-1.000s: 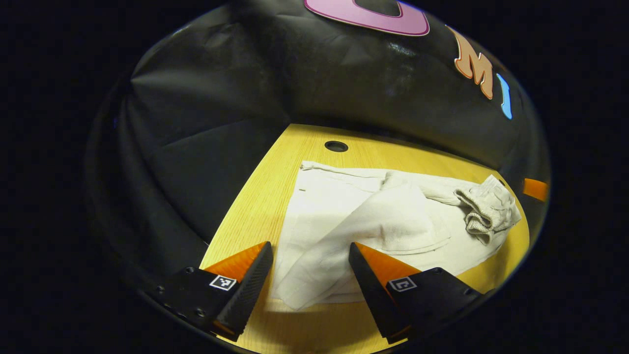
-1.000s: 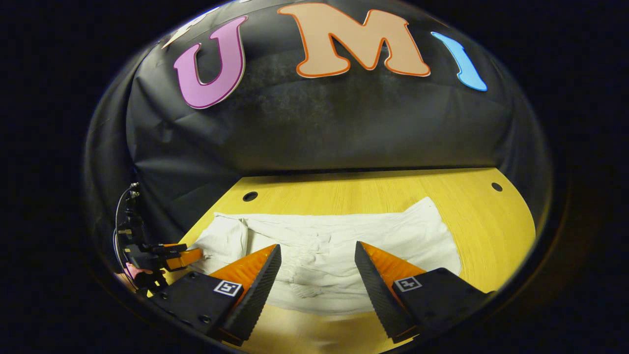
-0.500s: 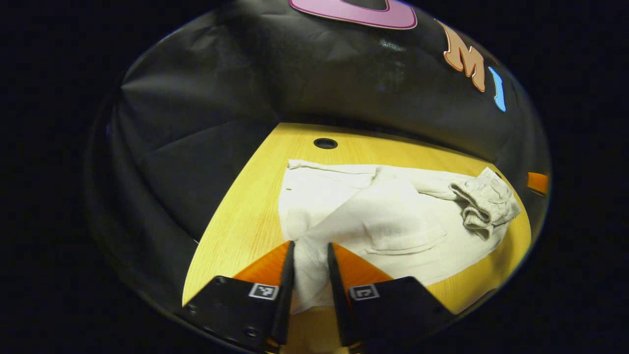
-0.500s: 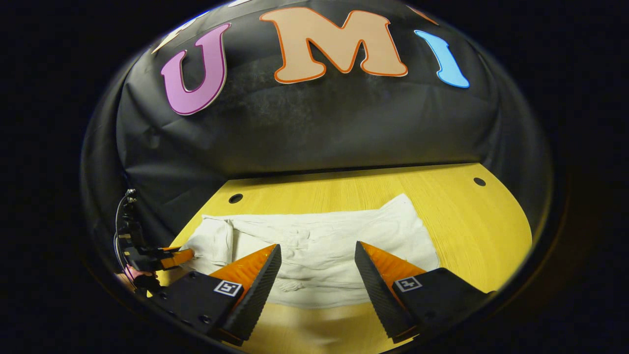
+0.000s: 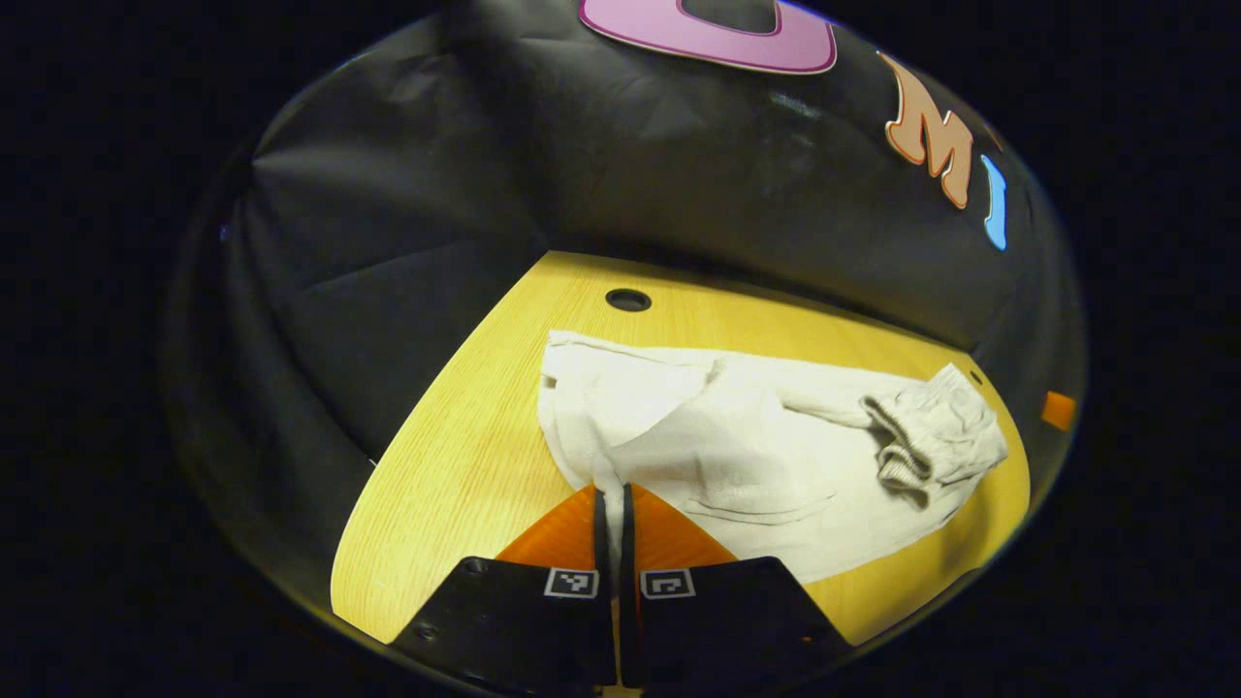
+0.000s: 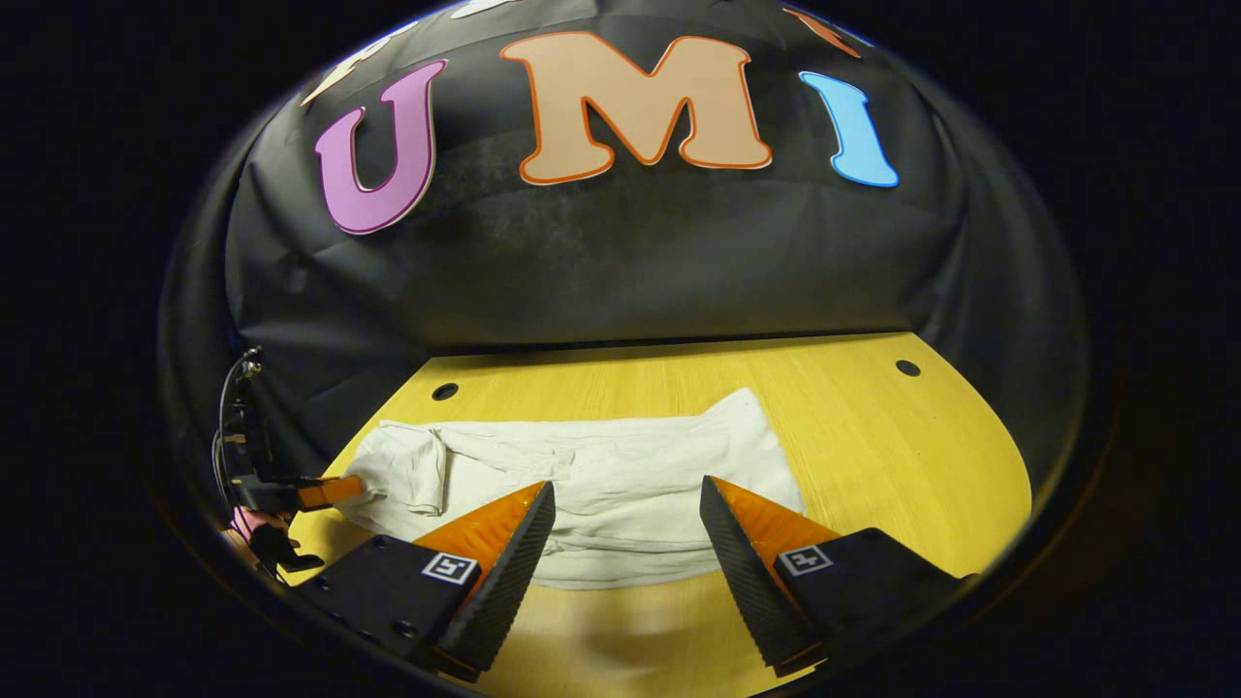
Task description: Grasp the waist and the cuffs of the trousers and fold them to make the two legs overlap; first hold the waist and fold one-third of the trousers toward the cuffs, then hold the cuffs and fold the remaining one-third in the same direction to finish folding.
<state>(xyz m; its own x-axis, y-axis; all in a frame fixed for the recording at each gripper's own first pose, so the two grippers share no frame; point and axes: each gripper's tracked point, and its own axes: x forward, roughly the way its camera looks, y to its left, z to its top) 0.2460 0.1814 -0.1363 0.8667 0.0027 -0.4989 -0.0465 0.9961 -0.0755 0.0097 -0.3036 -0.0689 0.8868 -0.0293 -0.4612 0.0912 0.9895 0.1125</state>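
Trousers (image 5: 756, 456) lie across the table (image 5: 456, 456), waist bunched at 3 o'clock. Left gripper (image 5: 611, 509) is clamped on a cuff at 6 o'clock; right gripper (image 6: 625, 543) hangs with jaws apart over the waist. Best pinch the waistband before lifting both ends together

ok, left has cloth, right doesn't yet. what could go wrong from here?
1. The left gripper pinches only a thin edge of the trousers, so the cloth may slip out.
2. The right gripper hangs open over the waist; lifting one-sided could skew the fold.
3. The bunched waistband may fold in lumpy.
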